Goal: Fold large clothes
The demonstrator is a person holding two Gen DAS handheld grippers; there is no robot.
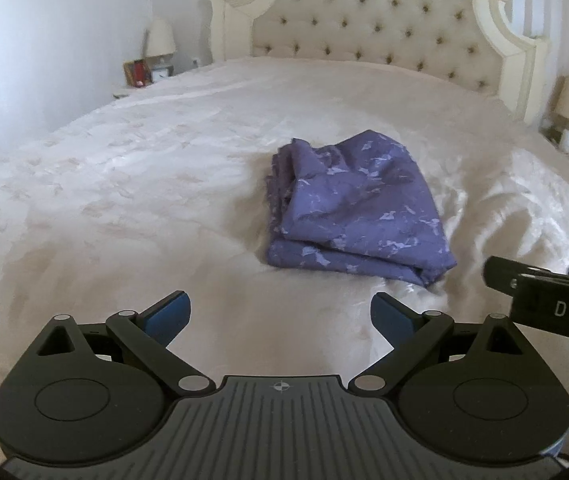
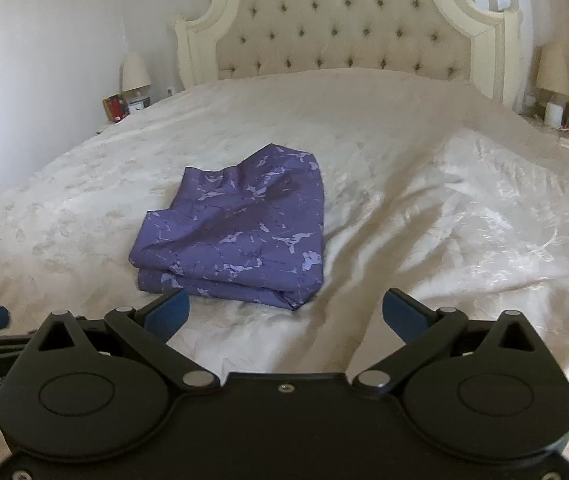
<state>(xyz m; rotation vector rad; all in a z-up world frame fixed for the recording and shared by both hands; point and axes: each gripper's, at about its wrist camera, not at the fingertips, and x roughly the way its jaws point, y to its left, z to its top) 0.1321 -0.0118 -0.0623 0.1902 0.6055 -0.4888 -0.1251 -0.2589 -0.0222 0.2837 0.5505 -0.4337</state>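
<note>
A purple patterned cloth [image 1: 358, 210] [image 2: 240, 226] lies folded into a thick stack of layers on the white bedspread [image 1: 124, 184] [image 2: 424, 184], near the middle of the bed. My left gripper [image 1: 280, 314] is open above the bedspread, short of the cloth's near edge, with nothing between its blue pads. My right gripper [image 2: 284, 312] is open too, just in front of the cloth's near folded edge, its left pad [image 2: 168, 312] close to that edge. In the left wrist view the right gripper's body shows at the right edge.
A tufted cream headboard [image 1: 368, 24] [image 2: 344, 24] stands at the far end. Bedside tables with lamps [image 1: 159, 38] [image 2: 552, 68] and small items flank the bed. The bedspread is wrinkled to the right of the cloth [image 2: 484, 216].
</note>
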